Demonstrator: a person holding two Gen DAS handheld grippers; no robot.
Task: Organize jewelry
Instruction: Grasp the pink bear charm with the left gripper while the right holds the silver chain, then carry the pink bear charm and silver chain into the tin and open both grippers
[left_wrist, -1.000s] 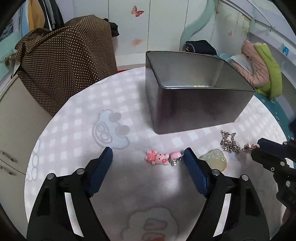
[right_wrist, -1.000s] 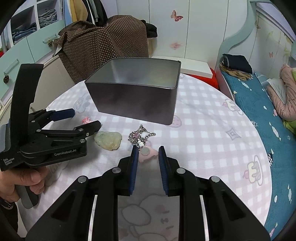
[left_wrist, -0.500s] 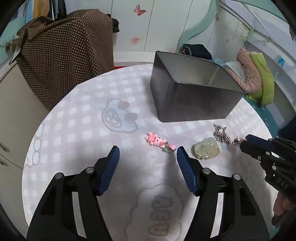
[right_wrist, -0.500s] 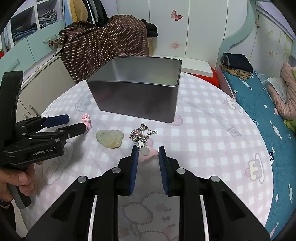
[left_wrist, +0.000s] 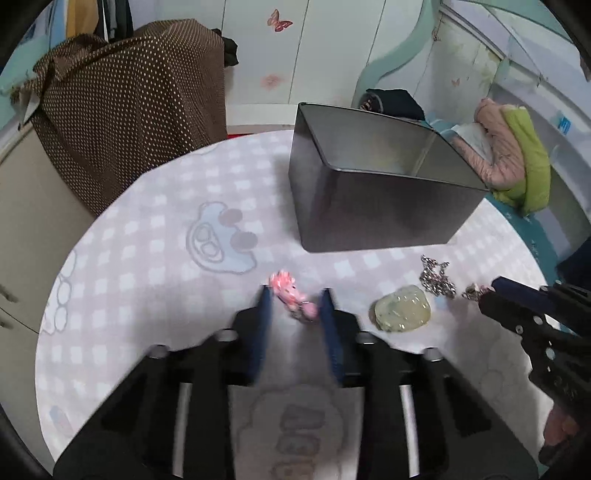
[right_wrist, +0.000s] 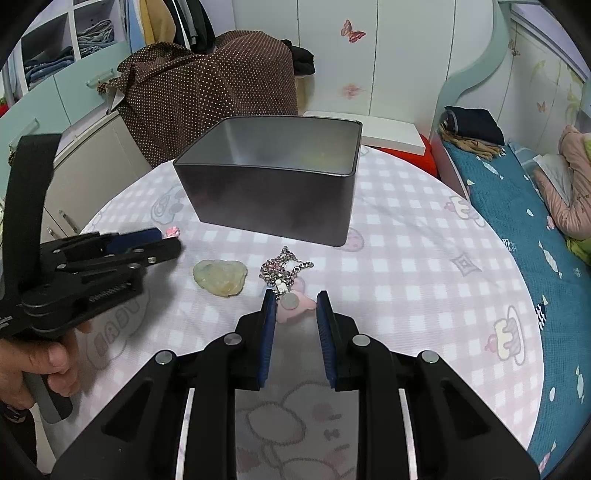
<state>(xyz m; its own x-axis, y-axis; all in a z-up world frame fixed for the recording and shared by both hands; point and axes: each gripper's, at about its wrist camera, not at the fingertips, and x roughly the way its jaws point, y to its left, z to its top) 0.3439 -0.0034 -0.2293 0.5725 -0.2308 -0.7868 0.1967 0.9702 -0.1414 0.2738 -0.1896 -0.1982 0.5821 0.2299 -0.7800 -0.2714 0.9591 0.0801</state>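
On the checked round tablecloth (left_wrist: 155, 221), a small pink figurine charm (left_wrist: 292, 297) is flanked by the closing left gripper (left_wrist: 294, 295), beside a pale green stone (left_wrist: 402, 309) and silver chain (right_wrist: 282, 267), whose tag lies before the narrowly parted, empty right gripper (right_wrist: 294, 295).

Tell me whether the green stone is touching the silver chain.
Apart. The right wrist view shows a strip of bare tablecloth between the green stone and the silver chain.

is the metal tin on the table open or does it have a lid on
Open. The metal tin has no lid, and both wrist views look past its rim onto bare inner walls and floor. No lid shows on the table either.
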